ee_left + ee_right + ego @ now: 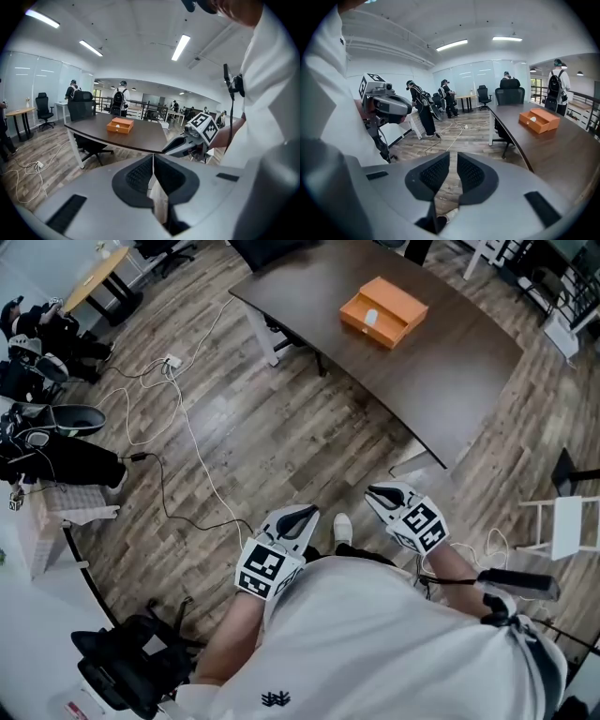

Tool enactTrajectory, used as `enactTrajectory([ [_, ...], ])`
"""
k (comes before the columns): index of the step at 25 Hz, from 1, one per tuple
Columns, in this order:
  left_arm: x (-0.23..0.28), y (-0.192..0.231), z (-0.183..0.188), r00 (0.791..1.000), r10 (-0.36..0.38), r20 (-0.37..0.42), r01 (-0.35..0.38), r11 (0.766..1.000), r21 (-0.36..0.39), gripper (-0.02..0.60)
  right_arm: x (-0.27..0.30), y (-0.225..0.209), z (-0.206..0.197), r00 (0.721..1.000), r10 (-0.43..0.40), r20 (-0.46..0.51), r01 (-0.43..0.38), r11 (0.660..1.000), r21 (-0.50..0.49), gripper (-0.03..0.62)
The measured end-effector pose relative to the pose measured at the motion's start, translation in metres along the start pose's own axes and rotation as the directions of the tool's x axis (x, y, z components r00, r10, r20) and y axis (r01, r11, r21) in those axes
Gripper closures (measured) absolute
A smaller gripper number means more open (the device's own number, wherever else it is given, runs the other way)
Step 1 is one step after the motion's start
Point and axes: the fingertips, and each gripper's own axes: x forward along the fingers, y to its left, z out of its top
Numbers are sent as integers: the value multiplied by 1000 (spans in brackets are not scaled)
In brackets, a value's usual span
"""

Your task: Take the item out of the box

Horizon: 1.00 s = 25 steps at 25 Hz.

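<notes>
Left claw closed, empty; right claw barely parted, empty; orange cardboard box rests on dark wooden bench.

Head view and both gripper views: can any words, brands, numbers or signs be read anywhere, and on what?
No readable words or numbers in any view.
Left marker cube and right marker cube: black-and-white square patterns, not text.
White shirt: a small dark emblem, too small to read.
Orange box: no print visible.
</notes>
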Motion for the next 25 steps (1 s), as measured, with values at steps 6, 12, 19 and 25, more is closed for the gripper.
enactTrajectory([
  [6, 35, 38, 22, 999, -39, 6, 40, 999, -37, 543, 30, -50, 15, 1000, -13, -9, 13, 999, 37, 508],
  [12, 63, 122, 33, 998, -66, 15, 67, 997, -41, 543, 80, -102, 45, 997, -68, -32, 70, 994, 79, 508],
  [19, 84, 243, 88, 983, -183, 31, 184, 983, -7, 569, 141, -167, 117, 979, -194, -64, 201, 971, 127, 530],
  [25, 85, 338, 107, 964, -267, -5, 267, 962, 59, 571, 203, -217, 153, 949, -296, -108, 311, 937, 160, 536],
])
